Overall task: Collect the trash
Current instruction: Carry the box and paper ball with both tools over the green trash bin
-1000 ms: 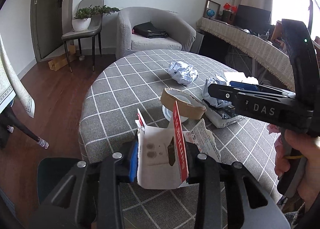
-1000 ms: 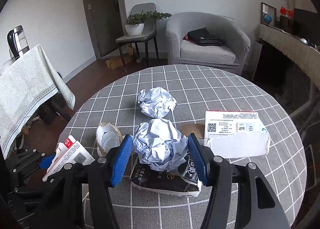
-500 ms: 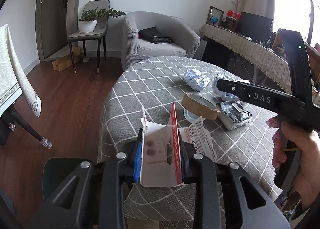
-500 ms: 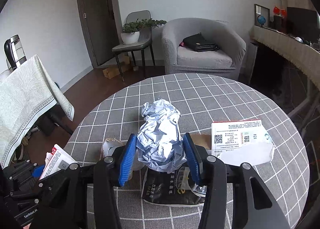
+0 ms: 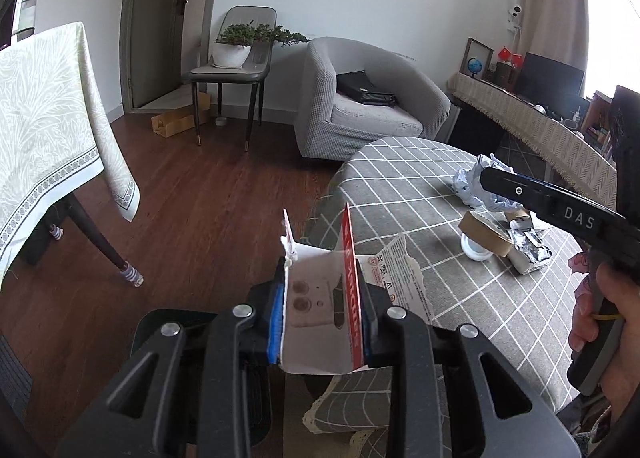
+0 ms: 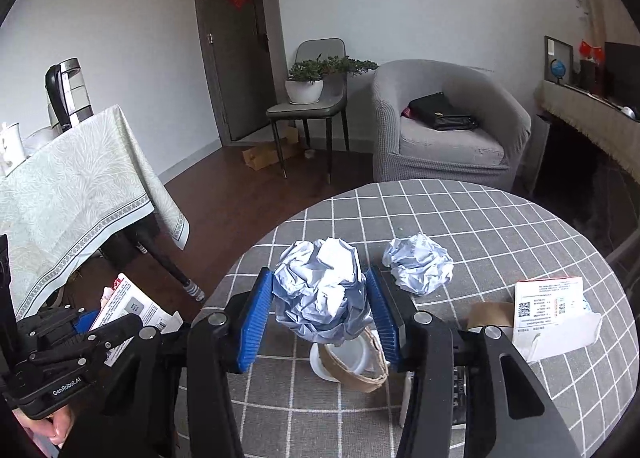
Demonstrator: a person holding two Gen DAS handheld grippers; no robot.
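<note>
Above a checked round table (image 6: 500, 225), right gripper (image 6: 320, 306) clamps a paper ball (image 6: 320, 290); left gripper (image 5: 322, 322) clamps a torn carton (image 5: 320, 310); grey armchair (image 6: 444, 125) behind.

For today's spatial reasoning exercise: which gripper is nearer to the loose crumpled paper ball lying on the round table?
Right. The right gripper hangs just beside the loose crumpled paper ball, clamping another ball; the left gripper is off the table's edge, clamping a torn box.

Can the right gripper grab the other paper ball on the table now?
Probably not yet. The right gripper is shut on a paper ball, so its jaws are full. The other paper ball lies uncovered on the table.
</note>
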